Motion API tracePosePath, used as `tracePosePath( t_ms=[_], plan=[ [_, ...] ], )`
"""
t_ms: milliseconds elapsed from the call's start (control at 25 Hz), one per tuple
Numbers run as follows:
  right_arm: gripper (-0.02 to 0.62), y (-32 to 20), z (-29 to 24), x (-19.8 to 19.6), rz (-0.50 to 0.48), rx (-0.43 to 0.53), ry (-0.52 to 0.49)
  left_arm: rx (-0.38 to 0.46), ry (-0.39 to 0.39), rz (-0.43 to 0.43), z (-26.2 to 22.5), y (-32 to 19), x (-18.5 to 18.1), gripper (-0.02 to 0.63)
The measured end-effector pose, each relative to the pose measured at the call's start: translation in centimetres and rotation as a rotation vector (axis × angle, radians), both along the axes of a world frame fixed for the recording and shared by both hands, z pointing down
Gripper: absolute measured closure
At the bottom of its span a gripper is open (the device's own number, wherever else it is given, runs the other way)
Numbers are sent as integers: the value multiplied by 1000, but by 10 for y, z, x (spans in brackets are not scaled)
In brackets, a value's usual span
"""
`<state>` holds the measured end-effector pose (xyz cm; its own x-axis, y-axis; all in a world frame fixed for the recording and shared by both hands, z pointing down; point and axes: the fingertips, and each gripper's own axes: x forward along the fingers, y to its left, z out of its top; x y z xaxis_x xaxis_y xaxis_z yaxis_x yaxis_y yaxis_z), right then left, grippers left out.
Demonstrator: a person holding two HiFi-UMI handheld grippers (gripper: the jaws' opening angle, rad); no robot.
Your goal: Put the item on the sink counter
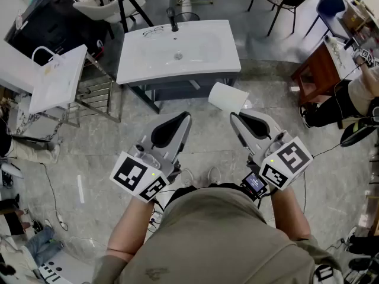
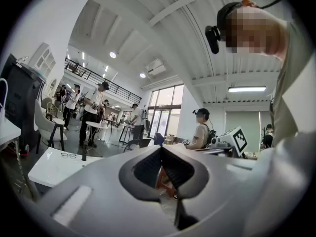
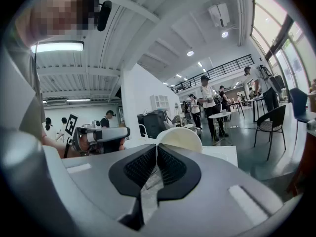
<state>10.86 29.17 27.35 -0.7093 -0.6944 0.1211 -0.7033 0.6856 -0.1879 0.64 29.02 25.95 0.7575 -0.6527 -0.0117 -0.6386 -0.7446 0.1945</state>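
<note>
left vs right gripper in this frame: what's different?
Left gripper: jaws together with nothing between them. Right gripper: jaws shut on a white cup, which sticks out past its tips.
Left gripper aims at the middle of the sink counter front. Right gripper sits by the counter's right front corner.
Shared: both are held side by side in front of the counter, short of it, with their marker cubes toward the person.

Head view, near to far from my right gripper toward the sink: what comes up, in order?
right gripper → white cup held at its tips → sink counter → faucet at the counter's far edge.
</note>
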Motion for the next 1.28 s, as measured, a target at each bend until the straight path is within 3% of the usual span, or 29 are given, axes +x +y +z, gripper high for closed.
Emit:
tracePosePath(
  t_ms=[520, 1040, 1280],
  plan=[
    [574, -18, 8, -1, 13, -11, -11, -14, 4, -16, 8, -18, -7, 598],
    [574, -24, 18, 53, 13, -30, -7, -26, -4, -77, 14, -27, 19, 598],
    [574, -32, 23, 61, -2, -31, -12, -25, -12, -88, 17, -33, 27, 598]
  ],
)
